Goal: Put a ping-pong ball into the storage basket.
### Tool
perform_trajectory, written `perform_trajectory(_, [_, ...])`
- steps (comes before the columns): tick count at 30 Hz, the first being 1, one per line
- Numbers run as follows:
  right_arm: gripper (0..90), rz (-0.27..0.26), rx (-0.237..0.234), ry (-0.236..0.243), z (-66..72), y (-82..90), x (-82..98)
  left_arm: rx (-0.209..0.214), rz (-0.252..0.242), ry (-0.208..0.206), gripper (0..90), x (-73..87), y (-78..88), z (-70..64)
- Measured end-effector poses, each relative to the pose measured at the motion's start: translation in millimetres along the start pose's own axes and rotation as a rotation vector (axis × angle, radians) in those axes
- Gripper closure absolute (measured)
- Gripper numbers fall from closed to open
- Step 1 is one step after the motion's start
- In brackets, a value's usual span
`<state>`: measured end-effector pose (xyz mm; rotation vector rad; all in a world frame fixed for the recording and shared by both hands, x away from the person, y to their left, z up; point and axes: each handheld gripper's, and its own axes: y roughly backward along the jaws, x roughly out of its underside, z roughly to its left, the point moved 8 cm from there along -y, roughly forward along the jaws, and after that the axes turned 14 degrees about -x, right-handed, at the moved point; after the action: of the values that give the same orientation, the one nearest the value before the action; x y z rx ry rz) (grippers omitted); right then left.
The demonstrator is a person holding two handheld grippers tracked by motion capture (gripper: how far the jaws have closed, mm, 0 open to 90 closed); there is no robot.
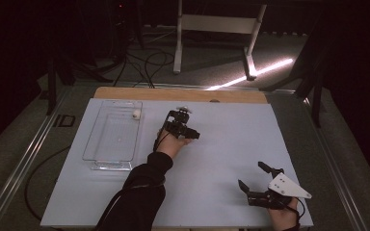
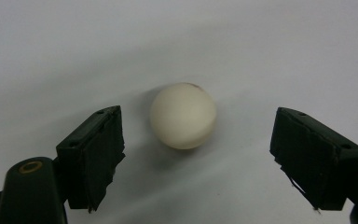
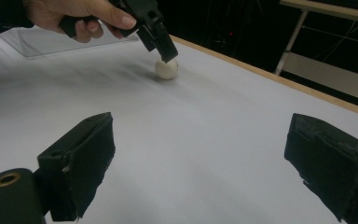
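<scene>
1. Your left gripper [image 2: 198,154] hangs over a small white ball [image 2: 183,115] that lies on the pale table sheet [image 1: 221,139], about mid-table toward the far edge. Its jaws stand apart, one on each side of the ball, and neither pad touches it.
2. Keep the ball centred between the pads [image 2: 95,156] as you close. It sits nearer the left pad in the left gripper view, so shift slightly or that pad will likely nudge it first and roll it away.
3. Come low enough to catch the ball at its widest part, then squeeze gently; a smooth round ball can pop out of a high grip.
4. Your right gripper [image 3: 200,163] rests near the table's near right corner, jaws wide apart with nothing between them, well away from the work.
5. The clear plastic tray [image 1: 107,155] lies to the left, with another small white ball [image 1: 136,114] at its far corner. Nothing stands between ball and tray.
</scene>
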<state>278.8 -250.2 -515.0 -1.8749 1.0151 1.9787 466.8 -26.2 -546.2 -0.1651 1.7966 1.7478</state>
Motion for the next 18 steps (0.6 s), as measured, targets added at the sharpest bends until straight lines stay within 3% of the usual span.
perform_trajectory(18, [8.3, 0.004, -0.003, -0.004, 0.1, -0.4, 0.8, -0.024, 0.035, -0.022, 33.8, 7.7, -18.3, -3.3])
